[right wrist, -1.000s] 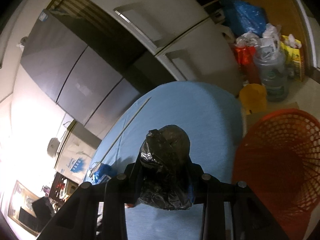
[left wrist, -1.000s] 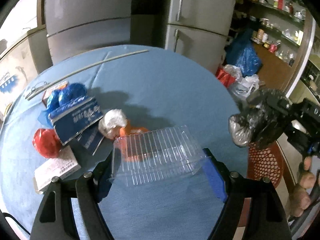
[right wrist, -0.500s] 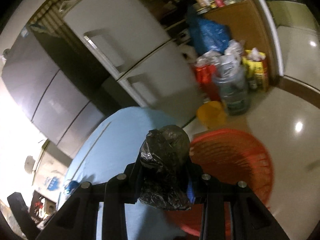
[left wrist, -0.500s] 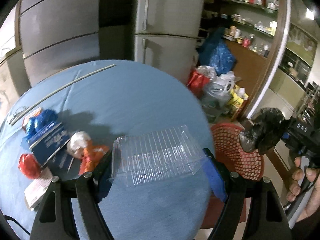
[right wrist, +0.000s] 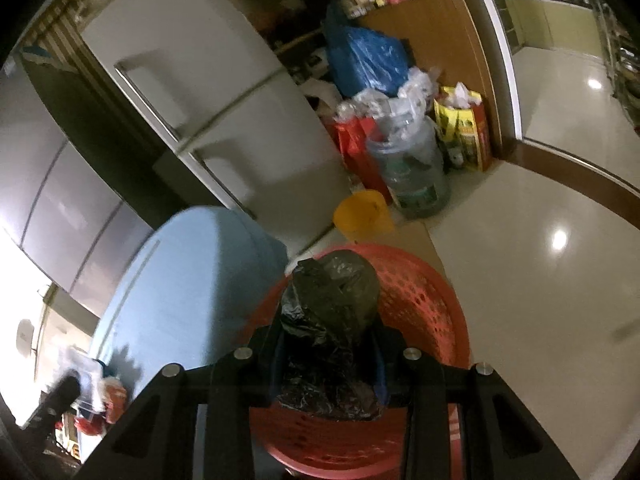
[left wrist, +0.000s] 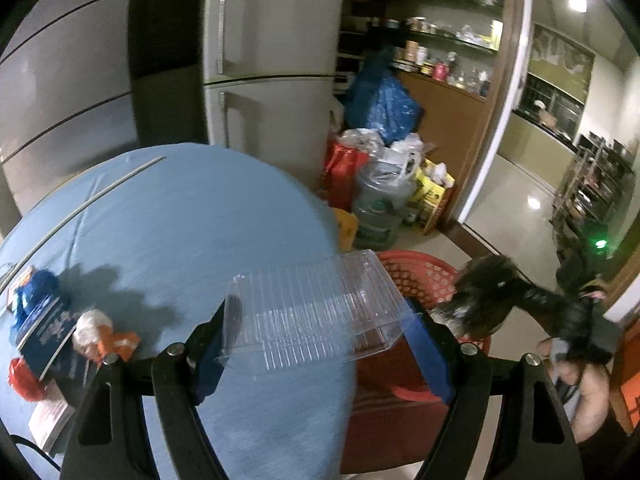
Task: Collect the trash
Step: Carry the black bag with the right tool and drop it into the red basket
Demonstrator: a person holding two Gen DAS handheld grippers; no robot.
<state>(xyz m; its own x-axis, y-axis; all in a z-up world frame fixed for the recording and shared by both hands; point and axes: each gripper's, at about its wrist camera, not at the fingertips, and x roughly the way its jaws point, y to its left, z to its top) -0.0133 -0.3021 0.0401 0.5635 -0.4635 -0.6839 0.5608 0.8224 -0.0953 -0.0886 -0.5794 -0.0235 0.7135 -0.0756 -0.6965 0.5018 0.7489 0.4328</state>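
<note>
A: Where is the trash?

B: The clear plastic clamshell container is clamped between the blue pads of the left gripper, held over the edge of the blue round table with its right end above the red mesh basket. The crumpled black plastic bag is pinched by the right gripper, directly above the basket's opening.

A: So both grippers are clenched on something?

B: Yes, each one grips its item; neither has let go.

A: What is left on the table?

B: Near its left edge lie a blue packet, a white and orange wrapper, a red wad and a small white box, all close together. A thin pale rod lies across the far side.

A: And beyond?

B: A grey refrigerator, then a blue sack, a red bag and a large water jug on the floor beside it.
</note>
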